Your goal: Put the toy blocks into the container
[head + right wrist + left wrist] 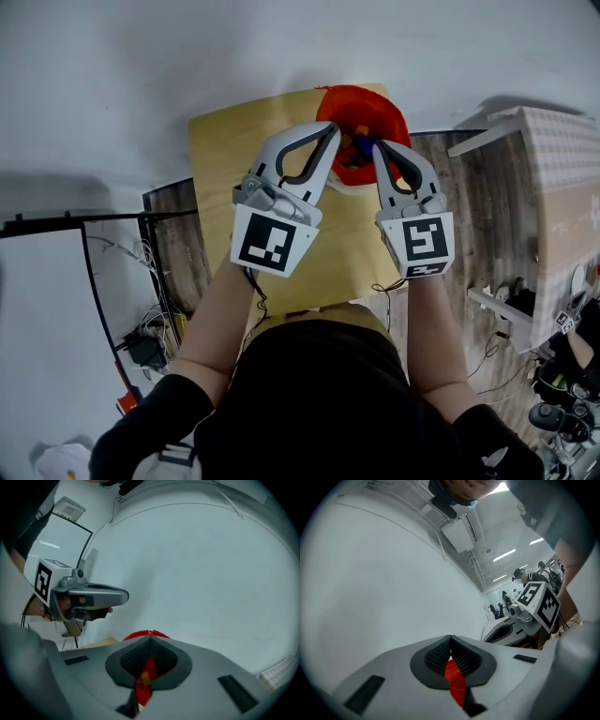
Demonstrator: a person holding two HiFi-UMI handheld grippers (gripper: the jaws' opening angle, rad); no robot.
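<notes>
Here, at the left of centre in the head view, the left gripper (pixel 326 133) is held over the wooden table (pixel 220 141). Its jaws are pressed together at the tips with nothing pinched between them. Its own view shows a red sliver (pixel 455 682) through the slot below the meeting pads, which is probably the container seen beyond.

The red container (pixel 392 106) stands at the upper centre of the frame, at the far edge of the table. The toy blocks (pixel 353 150) lie inside it as a mix of colours. No loose block shows on the bare wood, though the grippers hide part of it.

To the right of centre, the right gripper (pixel 379 150) hangs just over the container's near rim. Its jaws are also closed on nothing.

The blocks look like small, hard plastic pieces. They are probably light, stiff and rather slick. They are best taken across two flat opposite faces, near the middle, so they do not twist out. The container looks like thin plastic and would probably slide if nudged.

Only the head view shows the table and the blocks in the container. The two gripper views alone show the pads meeting. The right gripper view adds the container rim (pixel 147 633) peeking just above its tips and an orange speck (pixel 146 677) in the slot. The left gripper view shows no rim at all, only the white wall (pixel 384 583).
</notes>
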